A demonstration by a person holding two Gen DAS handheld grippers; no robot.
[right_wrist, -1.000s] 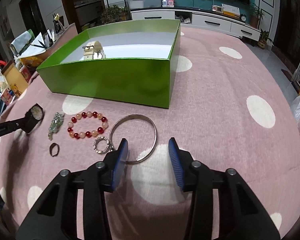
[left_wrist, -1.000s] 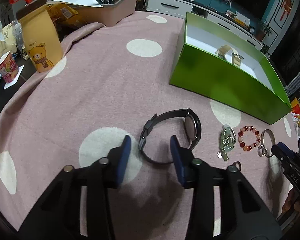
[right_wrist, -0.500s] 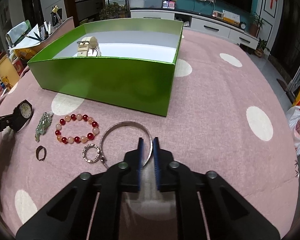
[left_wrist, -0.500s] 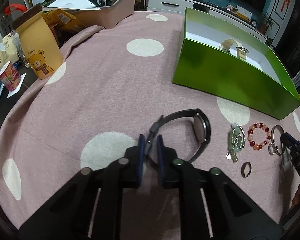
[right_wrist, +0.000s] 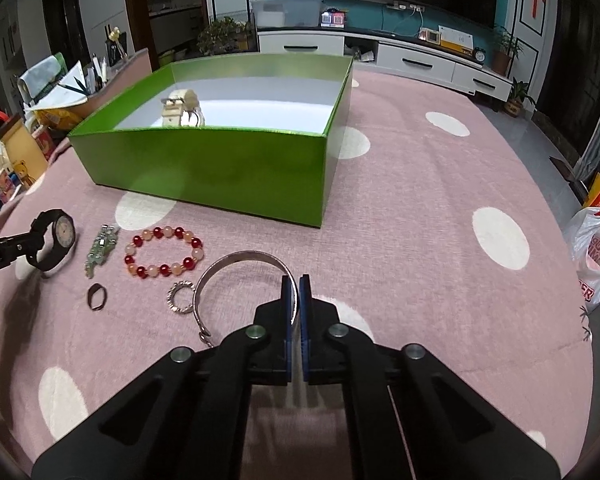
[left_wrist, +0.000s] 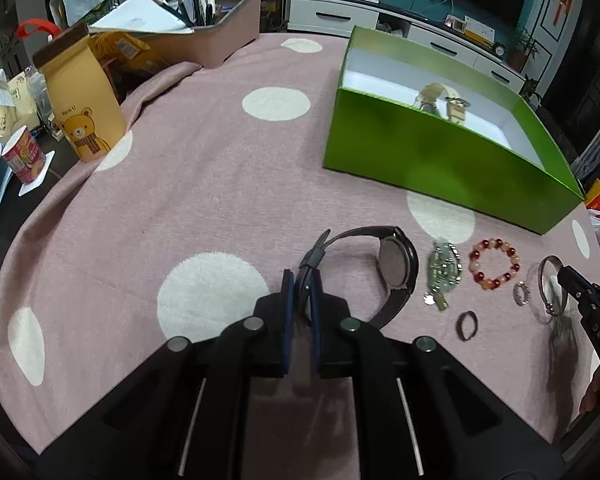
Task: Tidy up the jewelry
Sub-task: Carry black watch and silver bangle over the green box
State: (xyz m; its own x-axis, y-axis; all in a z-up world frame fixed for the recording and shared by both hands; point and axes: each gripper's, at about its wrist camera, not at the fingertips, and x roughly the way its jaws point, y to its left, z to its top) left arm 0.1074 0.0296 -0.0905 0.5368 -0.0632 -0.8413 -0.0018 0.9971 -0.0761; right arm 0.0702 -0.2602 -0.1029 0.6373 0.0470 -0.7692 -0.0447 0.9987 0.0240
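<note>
My left gripper [left_wrist: 301, 280] is shut on the strap of a black watch [left_wrist: 396, 268], lifted just off the pink dotted cloth; it also shows in the right wrist view [right_wrist: 56, 240]. My right gripper [right_wrist: 295, 284] is shut on a silver bangle [right_wrist: 236, 260], raised slightly at its held side. On the cloth between them lie a green pendant [right_wrist: 100, 246], a red and cream bead bracelet [right_wrist: 162, 250], a dark ring [right_wrist: 97, 297] and a silver ring [right_wrist: 180, 298]. The green box [right_wrist: 220, 168] behind holds a beige watch [right_wrist: 180, 108].
A bear-print paper bag [left_wrist: 80, 96], a cup [left_wrist: 23, 155] and a tray of pens and papers [left_wrist: 204, 32] stand at the table's left side. A plastic bag [right_wrist: 596, 248] hangs past the right edge. Pink cloth [right_wrist: 440, 200] stretches right of the box.
Both grippers went from open to shut: the left closed on the black watch strap, the right on the silver bangle. Both have since risen slightly with their items.
</note>
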